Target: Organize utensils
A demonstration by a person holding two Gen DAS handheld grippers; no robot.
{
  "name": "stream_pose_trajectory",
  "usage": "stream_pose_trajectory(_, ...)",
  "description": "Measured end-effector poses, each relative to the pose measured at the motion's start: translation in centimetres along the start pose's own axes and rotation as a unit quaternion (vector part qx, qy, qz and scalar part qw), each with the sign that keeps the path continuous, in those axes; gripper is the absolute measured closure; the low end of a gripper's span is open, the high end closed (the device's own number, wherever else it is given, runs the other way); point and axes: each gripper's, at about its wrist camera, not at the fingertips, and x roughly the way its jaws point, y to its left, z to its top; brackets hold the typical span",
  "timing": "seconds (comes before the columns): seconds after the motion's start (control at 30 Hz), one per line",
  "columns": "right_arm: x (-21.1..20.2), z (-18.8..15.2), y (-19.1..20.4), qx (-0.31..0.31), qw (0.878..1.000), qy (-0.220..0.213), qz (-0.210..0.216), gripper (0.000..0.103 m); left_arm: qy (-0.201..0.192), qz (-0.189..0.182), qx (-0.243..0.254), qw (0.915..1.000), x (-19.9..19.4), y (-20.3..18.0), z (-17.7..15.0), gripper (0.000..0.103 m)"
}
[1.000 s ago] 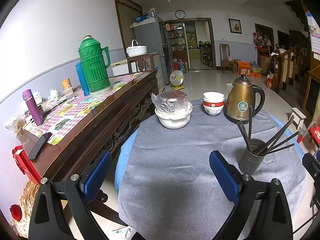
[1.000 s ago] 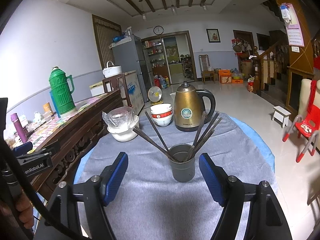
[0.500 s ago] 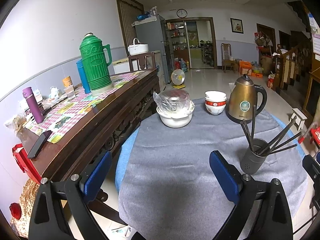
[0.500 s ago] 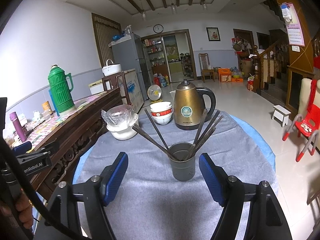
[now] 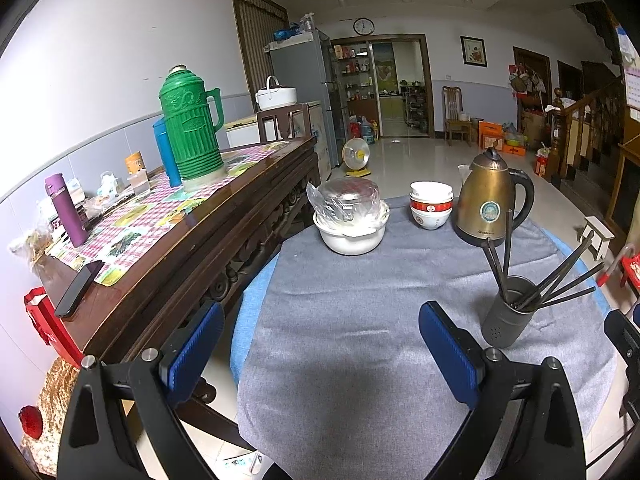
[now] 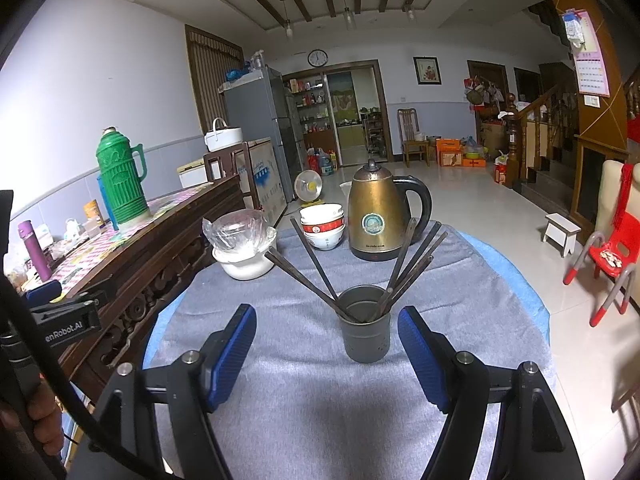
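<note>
Chopsticks (image 5: pixel 560 280) fan out of a dark grey holder cup (image 5: pixel 506 314) at the right of the left wrist view, standing on the grey cloth of the counter (image 5: pixel 360 320). Further back on the cloth sit a gold kettle (image 5: pixel 490 204), stacked bowls (image 5: pixel 431 205) and a white pot with a plastic-wrapped lid (image 5: pixel 352 216). A green thermos (image 5: pixel 191 128) stands on the wooden sideboard (image 5: pixel 180 248) at the left. The left tongs (image 5: pixel 316 356) fill the bottom of the frame, blue pads wide apart over bare cloth, holding nothing.

In the right wrist view the holder cup (image 6: pixel 365 322) stands at centre frame, upright, chopsticks (image 6: pixel 412 268) splayed left and right. The right tongs (image 6: pixel 326 352) hover at the bottom with pads apart, the cup just beyond and between them, untouched. The kettle (image 6: pixel 378 212) sits behind.
</note>
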Motion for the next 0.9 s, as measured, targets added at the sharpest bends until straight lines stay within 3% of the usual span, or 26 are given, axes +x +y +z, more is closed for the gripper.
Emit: stream_pose_trajectory(0.9,1.5,-0.3,-0.7,0.003,1.0,0.015,-0.002,0.026,0.009,0.004,0.006,0.9999,1.0,-0.4,0.0,0.005)
